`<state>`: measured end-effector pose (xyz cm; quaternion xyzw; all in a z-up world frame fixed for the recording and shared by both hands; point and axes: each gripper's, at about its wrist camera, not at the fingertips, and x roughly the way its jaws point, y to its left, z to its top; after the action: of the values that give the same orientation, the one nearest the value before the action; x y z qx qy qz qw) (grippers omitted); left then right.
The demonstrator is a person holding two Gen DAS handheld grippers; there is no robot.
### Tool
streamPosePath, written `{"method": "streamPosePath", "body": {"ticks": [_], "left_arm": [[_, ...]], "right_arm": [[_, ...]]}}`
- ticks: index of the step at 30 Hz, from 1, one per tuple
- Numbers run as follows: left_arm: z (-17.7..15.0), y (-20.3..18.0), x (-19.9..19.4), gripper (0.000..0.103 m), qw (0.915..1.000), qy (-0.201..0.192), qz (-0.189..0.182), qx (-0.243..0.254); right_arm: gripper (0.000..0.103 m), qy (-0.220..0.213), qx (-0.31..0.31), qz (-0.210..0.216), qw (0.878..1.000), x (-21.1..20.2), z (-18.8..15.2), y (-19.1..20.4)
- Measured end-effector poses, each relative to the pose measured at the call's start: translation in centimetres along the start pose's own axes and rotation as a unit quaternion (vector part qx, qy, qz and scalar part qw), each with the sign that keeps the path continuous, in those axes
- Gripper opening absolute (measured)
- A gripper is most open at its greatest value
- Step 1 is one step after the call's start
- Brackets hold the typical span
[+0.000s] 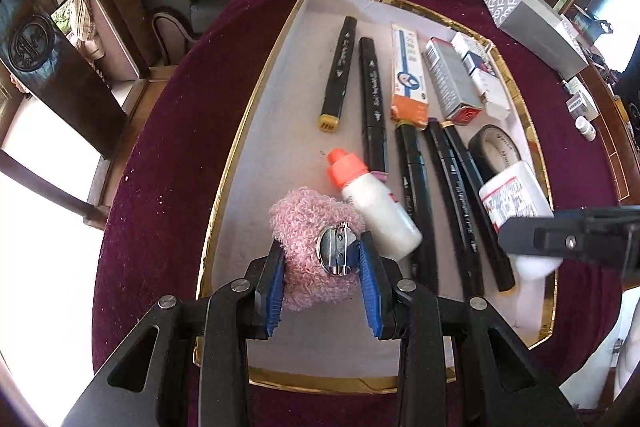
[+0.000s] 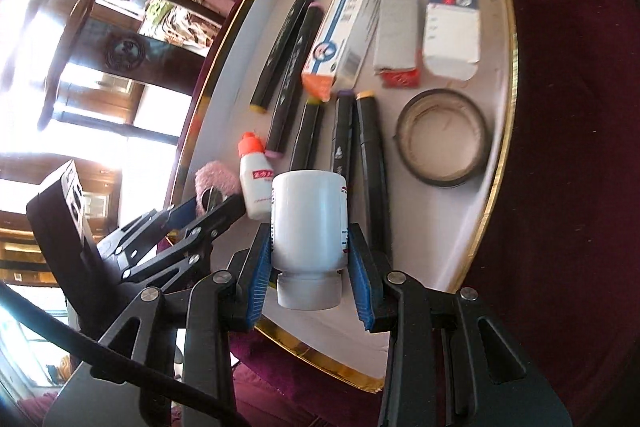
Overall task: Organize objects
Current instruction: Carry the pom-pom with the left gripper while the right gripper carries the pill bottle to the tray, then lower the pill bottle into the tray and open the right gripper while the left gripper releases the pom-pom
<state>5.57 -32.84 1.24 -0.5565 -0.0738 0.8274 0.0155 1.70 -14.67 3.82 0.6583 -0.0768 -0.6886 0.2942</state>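
Currently:
Left gripper (image 1: 322, 259): jaws pinching pink brooch (image 1: 316, 227) over tray (image 1: 256, 99).
Right gripper (image 2: 308, 259): jaws gripping white bottle (image 2: 308, 219).

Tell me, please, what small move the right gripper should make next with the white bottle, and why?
Probably lower it onto the bare tray floor in front of the tape roll and then open. The right gripper is clamped on the white bottle, above the black markers, while the left gripper holds the pink fuzzy brooch beside the orange-capped bottle.
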Motion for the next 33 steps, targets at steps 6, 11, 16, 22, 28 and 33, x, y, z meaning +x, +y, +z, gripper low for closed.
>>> {"method": "streamPosePath", "body": {"ticks": [6,11,16,22,28,33], "left_arm": [[0.3,-0.4,0.3,0.029,0.9998,-0.004,0.012,0.017],[0.6,-0.4,0.5,0.029,0.9996,-0.005,0.017,0.023],[0.8,-0.5,0.7,0.029,0.9995,-0.006,0.020,0.024],[0.9,-0.3,0.7,0.029,0.9996,-0.007,0.019,0.022],[1.1,-0.2,0.7,0.029,0.9997,-0.007,0.016,0.016],[1.1,-0.3,0.8,0.029,0.9996,-0.006,0.019,0.022]], "right_arm": [[0.034,0.013,-0.007,0.000,1.000,1.1,-0.1,0.6],[0.034,0.021,-0.017,0.006,1.000,1.8,-0.1,1.3],[0.034,0.032,-0.039,0.011,0.999,2.4,-0.3,2.5],[0.034,0.039,-0.058,-0.002,0.998,3.2,-0.4,3.2],[0.034,0.043,-0.084,-0.020,0.995,3.7,-0.9,4.1],[0.034,0.044,-0.101,-0.039,0.993,4.1,-1.2,4.4]]}}
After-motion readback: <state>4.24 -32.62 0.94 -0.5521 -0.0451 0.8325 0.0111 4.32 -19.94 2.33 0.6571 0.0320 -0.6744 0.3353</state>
